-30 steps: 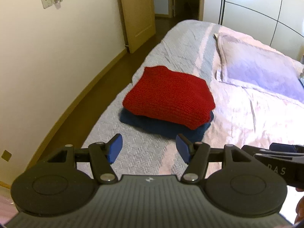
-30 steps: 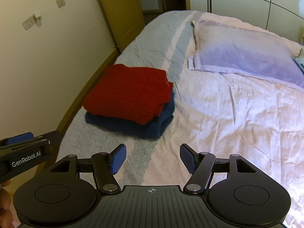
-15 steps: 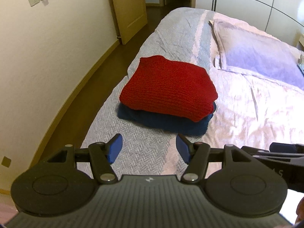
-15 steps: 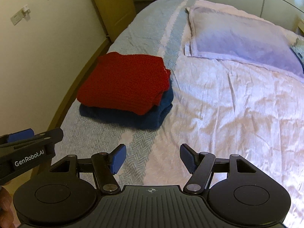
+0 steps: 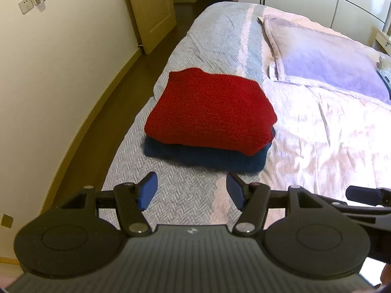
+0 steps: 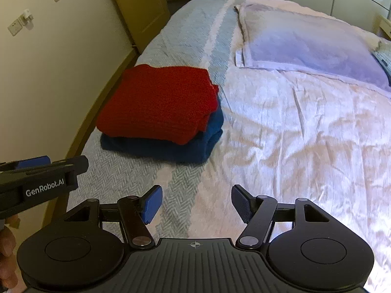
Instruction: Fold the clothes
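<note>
A folded red knit sweater (image 5: 210, 109) lies on top of a folded dark blue garment (image 5: 207, 157) near the left edge of the bed; the stack also shows in the right wrist view, red sweater (image 6: 158, 102) over blue garment (image 6: 171, 146). My left gripper (image 5: 191, 190) is open and empty, above the bedspread just short of the stack. My right gripper (image 6: 195, 204) is open and empty, over the bed to the right of the stack. The left gripper's side (image 6: 36, 178) shows at the right wrist view's left edge.
The bed has a grey herringbone spread (image 5: 176, 195) and a pale pink quilt (image 6: 305, 134). A lilac pillow (image 5: 325, 63) lies at the head. A wall (image 5: 48, 73) and brown floor strip run along the bed's left side, with a wooden door (image 5: 149, 7) beyond.
Both grippers have moved a little closer to the stack and tilted down; the stack looks larger and more centred. Both stay open and empty.
</note>
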Demonstrator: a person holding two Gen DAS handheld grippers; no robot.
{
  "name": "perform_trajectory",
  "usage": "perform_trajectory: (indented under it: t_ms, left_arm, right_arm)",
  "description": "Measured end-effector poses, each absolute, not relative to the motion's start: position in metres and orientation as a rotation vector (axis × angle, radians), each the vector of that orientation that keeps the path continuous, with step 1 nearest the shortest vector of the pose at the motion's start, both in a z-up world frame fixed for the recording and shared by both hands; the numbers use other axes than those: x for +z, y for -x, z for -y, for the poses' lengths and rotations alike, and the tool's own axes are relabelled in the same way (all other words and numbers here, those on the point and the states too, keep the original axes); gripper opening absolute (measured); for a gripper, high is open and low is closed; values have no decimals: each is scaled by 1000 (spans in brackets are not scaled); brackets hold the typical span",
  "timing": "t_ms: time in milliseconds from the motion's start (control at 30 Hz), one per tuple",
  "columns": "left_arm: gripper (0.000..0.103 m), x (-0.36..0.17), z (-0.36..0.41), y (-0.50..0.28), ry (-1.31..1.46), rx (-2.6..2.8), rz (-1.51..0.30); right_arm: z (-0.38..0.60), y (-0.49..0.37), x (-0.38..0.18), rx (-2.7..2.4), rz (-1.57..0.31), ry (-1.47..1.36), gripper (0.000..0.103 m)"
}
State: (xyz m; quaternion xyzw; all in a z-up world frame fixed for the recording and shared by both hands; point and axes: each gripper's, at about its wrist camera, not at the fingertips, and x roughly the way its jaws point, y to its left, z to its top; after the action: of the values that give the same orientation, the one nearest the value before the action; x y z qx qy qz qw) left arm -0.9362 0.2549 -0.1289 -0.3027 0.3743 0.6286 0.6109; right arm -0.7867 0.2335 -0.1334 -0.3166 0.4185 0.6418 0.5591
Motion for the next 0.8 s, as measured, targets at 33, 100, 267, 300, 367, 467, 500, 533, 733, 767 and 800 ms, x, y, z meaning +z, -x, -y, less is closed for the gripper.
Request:
perform_trajectory:
  t_ms: [33, 100, 267, 300, 367, 467, 500, 533, 733, 767, 800]
  left_arm:
    - [59, -127, -256, 930, 697, 1460, -860]
    - [59, -124, -257, 918, 701, 1481, -852]
    - [59, -118, -254, 881, 740, 1544, -836]
    - [59, -117, -252, 874, 747, 1557, -834]
    - [59, -115, -247, 859, 762, 1584, -826]
    - [59, -115, -238, 840, 788, 1625, -811]
    - [59, -115, -235, 834, 796, 1639, -807]
    - [59, -114, -232, 830, 803, 1651, -802]
    - [59, -108, -210, 809, 834, 1716, -766]
    - [59, -107, -208, 808, 837, 1728, -758]
    - [59, -105, -205, 807, 841, 1743, -748]
  right_arm:
    - [-236, 782, -133, 1525, -985, 744, 66]
    - [-241, 770, -131, 1548, -981, 751, 66]
    - [-250, 735, -129, 1618, -955, 793, 66]
    - [-251, 727, -128, 1632, -948, 802, 66]
    - [-253, 712, -127, 1660, -933, 819, 66]
    - [-252, 691, -127, 1705, -914, 852, 66]
    - [-251, 685, -127, 1720, -908, 863, 66]
    - [-250, 679, -126, 1735, -903, 874, 66]
    - [-244, 659, -125, 1816, -879, 921, 66]
    - [-244, 659, -124, 1829, -873, 929, 66]
    - [-243, 659, -123, 1842, -868, 938, 66]
